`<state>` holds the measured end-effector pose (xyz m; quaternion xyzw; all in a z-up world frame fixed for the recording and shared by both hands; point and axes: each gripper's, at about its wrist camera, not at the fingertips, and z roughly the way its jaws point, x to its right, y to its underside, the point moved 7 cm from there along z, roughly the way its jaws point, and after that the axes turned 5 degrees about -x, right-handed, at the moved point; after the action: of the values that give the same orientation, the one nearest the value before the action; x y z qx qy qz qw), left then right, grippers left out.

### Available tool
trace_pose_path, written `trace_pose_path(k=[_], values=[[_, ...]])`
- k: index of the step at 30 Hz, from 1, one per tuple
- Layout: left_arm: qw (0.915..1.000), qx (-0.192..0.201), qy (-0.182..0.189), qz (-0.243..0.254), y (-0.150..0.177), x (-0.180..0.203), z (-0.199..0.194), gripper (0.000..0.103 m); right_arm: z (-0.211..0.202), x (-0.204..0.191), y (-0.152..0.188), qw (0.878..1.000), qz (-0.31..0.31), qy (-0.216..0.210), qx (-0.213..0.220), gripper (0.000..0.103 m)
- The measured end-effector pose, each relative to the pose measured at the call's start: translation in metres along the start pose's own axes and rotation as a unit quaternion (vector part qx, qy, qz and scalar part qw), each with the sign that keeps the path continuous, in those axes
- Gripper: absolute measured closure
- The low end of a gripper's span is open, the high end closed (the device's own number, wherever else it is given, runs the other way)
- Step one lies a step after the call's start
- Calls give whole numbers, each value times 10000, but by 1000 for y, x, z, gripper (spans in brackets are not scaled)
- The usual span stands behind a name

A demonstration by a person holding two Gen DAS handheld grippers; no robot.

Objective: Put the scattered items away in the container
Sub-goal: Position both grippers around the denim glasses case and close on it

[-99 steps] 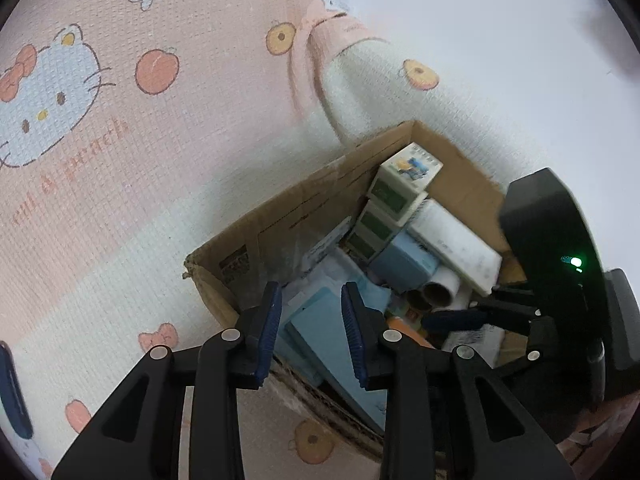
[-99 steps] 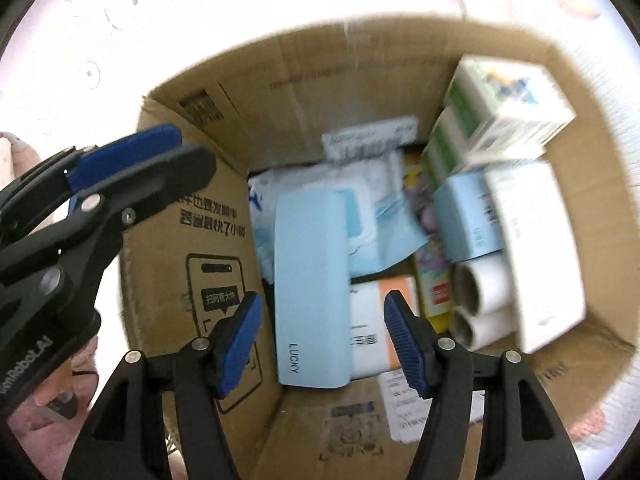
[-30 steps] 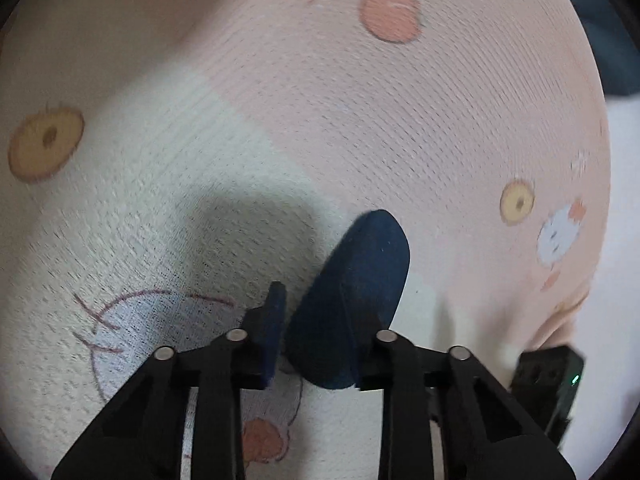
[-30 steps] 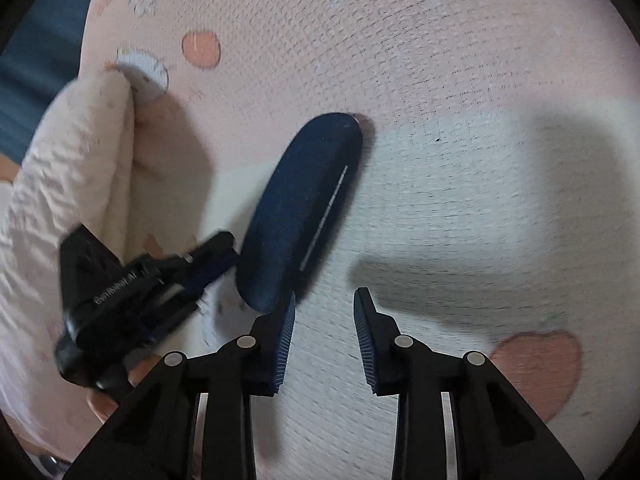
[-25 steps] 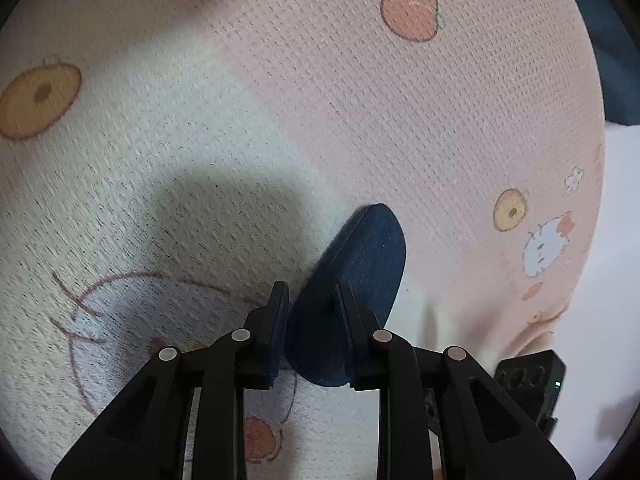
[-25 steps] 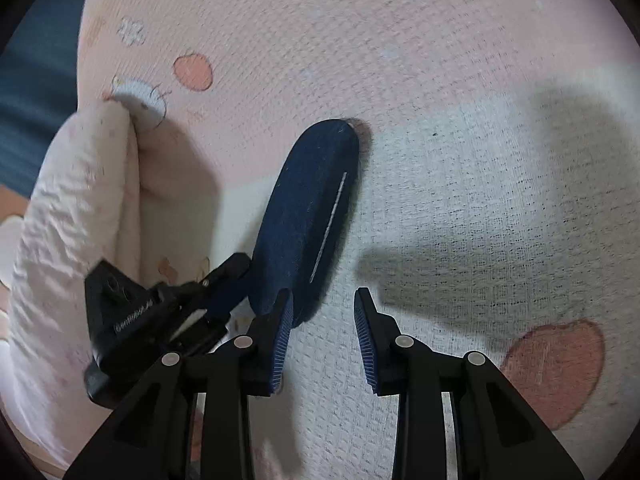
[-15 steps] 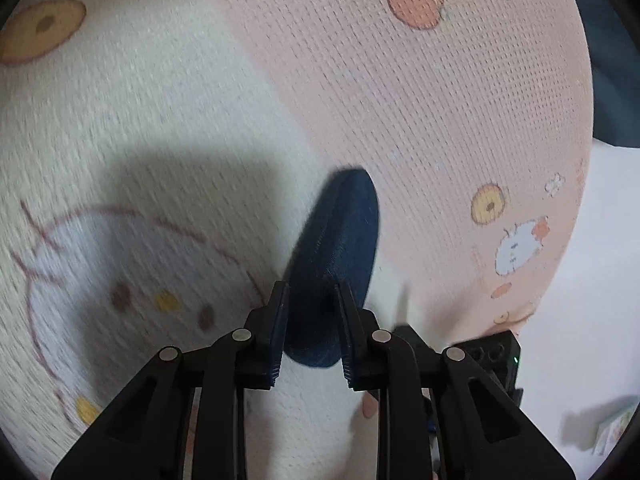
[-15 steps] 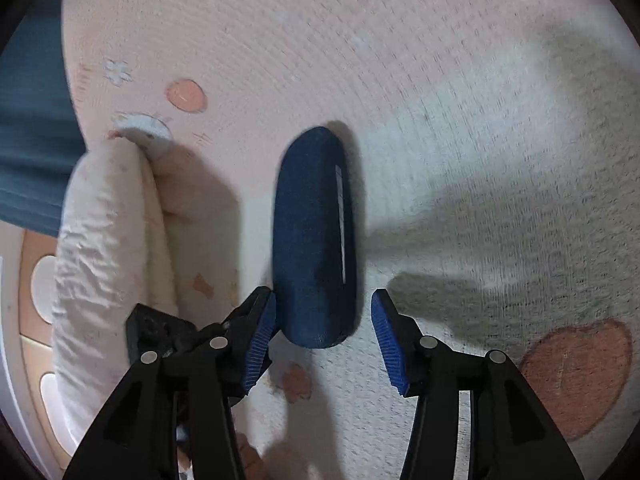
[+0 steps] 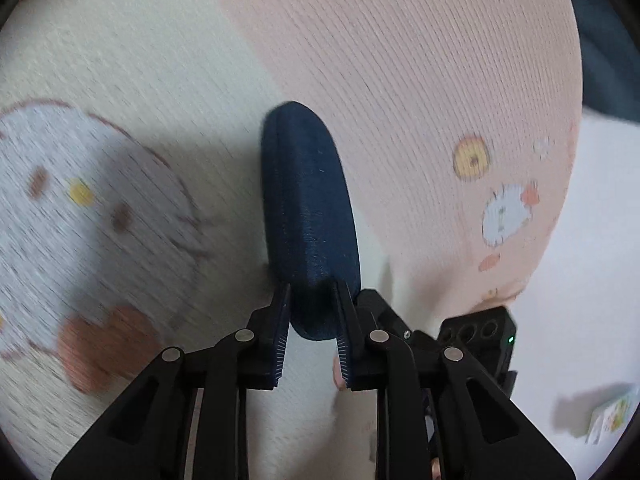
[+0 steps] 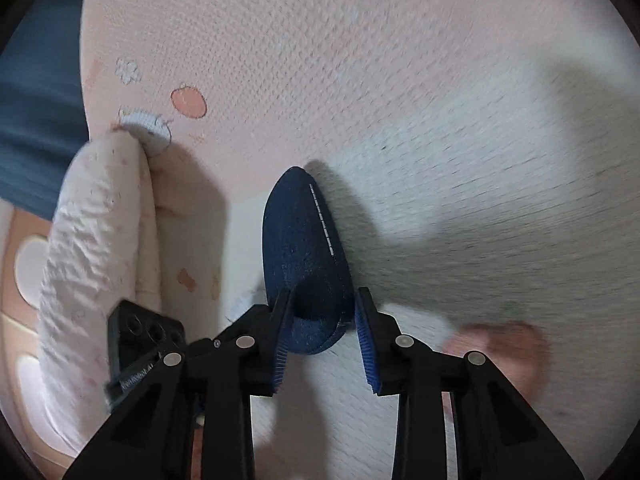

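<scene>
A dark navy oval fabric case [image 9: 308, 208] stands on edge above the pink and cream printed blanket [image 9: 420, 80]. My left gripper [image 9: 310, 312] is shut on its near end. In the right wrist view the same case [image 10: 304, 248] shows a white stitched line. My right gripper [image 10: 322, 320] is open, its fingers on either side of the case's near end, with a gap on the right side. The cardboard container is out of view.
A rolled fold of the blanket [image 10: 100, 240] lies at the left of the right wrist view. A small printed box [image 9: 612, 420] lies on the white surface at the lower right. Dark blue fabric [image 10: 36, 100] borders the blanket.
Both grippers left the cardboard box and came to the navy case. My left gripper closed on it and tipped it onto its edge. My right gripper opened wider and moved around its end.
</scene>
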<state>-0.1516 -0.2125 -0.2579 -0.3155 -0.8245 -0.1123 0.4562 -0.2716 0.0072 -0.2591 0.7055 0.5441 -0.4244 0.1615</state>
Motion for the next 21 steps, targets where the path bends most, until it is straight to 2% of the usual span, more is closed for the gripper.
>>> trace_pose_path(k=[2,3,4,5,6,7,8,10,11,12,16,21], values=[[9997,-220,63,125,11,9,13,80,-16,8,5,9997,-126,198,31,76],[9994,-313,89,147,16,12,17,80,-26,16,10,9996,-47,265,41,80],[9989,-414,97,195,23,18,26,82,-31,21,15,9998,75,202,14,88],[9982,-512,162,248,29,22,32,91,-37,27,21,9997,242,61,3,89],[9967,-690,313,293,36,29,39,93,-44,32,28,9993,369,26,73,89],[9946,-872,449,335,46,38,49,93,-52,36,35,9991,339,223,149,89],[9938,-953,406,405,55,48,58,93,-57,39,40,9987,230,415,191,89],[9921,-1023,-28,725,69,62,71,93,-69,47,49,9957,-19,902,226,89],[9915,-986,-167,838,72,67,74,93,-78,53,50,9927,-38,1146,362,89],[9914,-892,-279,915,74,70,74,93,-84,56,49,9917,8,1198,470,89],[9909,-491,-525,1138,78,76,61,93,-107,68,42,9890,325,1209,785,89],[9875,-296,-764,1349,76,74,47,90,-114,58,32,9868,295,1241,998,89]])
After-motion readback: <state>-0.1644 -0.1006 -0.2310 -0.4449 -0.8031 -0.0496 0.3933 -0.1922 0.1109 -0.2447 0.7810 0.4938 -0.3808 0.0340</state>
